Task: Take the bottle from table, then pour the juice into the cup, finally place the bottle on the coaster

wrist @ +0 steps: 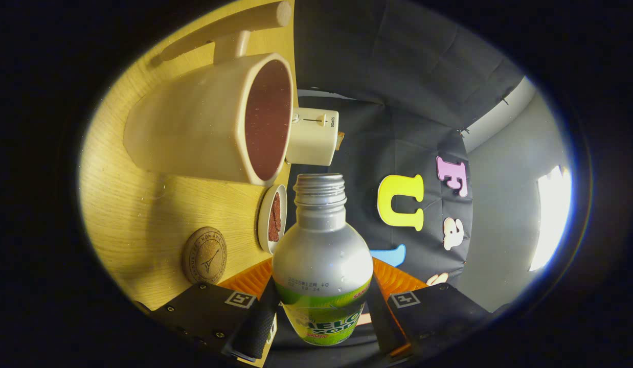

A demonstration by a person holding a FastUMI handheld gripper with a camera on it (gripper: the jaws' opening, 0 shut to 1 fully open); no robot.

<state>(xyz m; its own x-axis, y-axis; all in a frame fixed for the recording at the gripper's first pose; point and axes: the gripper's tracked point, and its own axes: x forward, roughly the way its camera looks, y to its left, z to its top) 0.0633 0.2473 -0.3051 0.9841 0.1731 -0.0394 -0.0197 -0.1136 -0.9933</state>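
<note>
My gripper is shut on a silver bottle with a green label, both fingers pressing its sides. The cap is off and the threaded mouth points away from me. The view is rolled sideways, so the wooden table stands like a wall beside the bottle. A cream cup sits on it just beyond the bottle's mouth, and dark reddish-brown liquid shows inside. A round cork coaster lies on the table close to one finger, nearer than the cup.
A small white dish with something brown in it sits between the cup and the bottle's neck. A white canister stands behind the cup. A pale wooden handle lies past the cup. Black cloth wall lies beyond.
</note>
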